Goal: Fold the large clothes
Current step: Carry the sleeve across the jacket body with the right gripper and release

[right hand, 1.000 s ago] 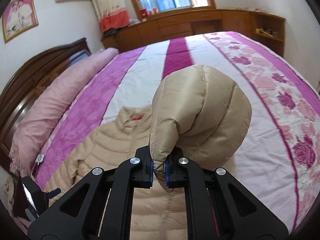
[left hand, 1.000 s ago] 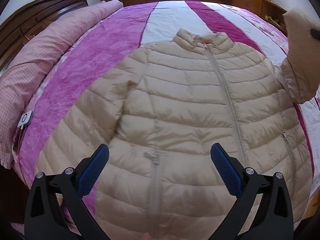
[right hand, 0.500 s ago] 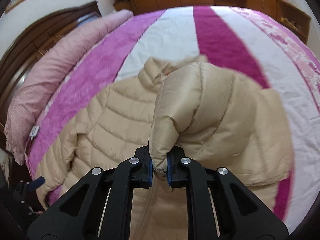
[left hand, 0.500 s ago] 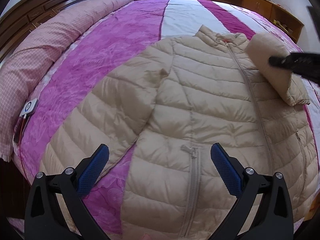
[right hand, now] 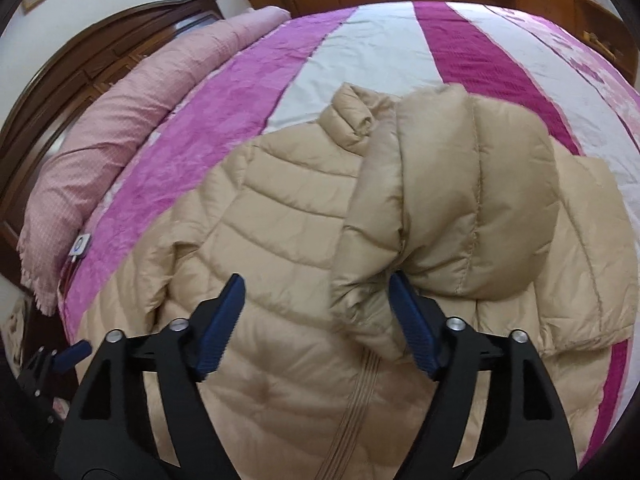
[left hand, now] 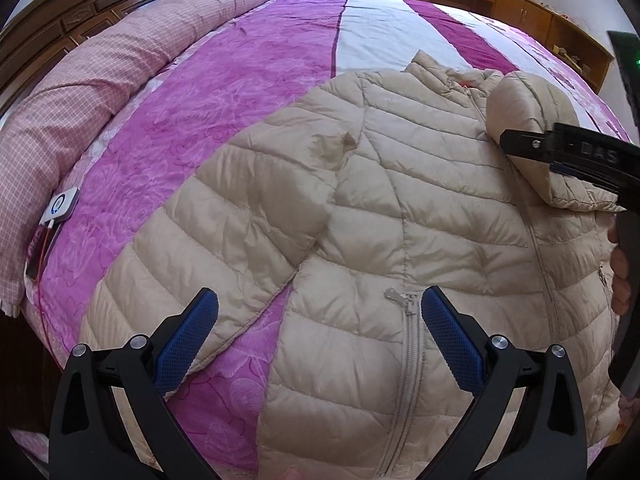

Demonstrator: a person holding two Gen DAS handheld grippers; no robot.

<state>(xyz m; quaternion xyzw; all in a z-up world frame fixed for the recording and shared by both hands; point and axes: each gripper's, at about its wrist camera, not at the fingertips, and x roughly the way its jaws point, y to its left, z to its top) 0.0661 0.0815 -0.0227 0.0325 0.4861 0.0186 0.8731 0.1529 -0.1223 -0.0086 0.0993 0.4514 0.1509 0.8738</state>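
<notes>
The bed [left hand: 248, 92] has a cover with pink, white and dark magenta stripes. A beige padded jacket [left hand: 400, 208] lies flat on it, front side up, one sleeve folded over its chest. A long pink checked bolster [left hand: 92, 80] lies along the headboard side, and a small white controller [left hand: 64, 204] lies just beside it.

Quilted, faintly shiny beige jacket [left hand: 400, 208] on matt patterned cloth bedspread [left hand: 224, 92]; glossy wooden headboard [left hand: 80, 12].

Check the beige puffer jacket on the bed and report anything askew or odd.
Nothing is damaged. The beige quilted puffer jacket lies lopsided: one sleeve is folded across its chest, bulging rather than flat, its cuff between the right tongs, which have just been opening. The other sleeve lies spread on the pink striped bedspread.
</notes>
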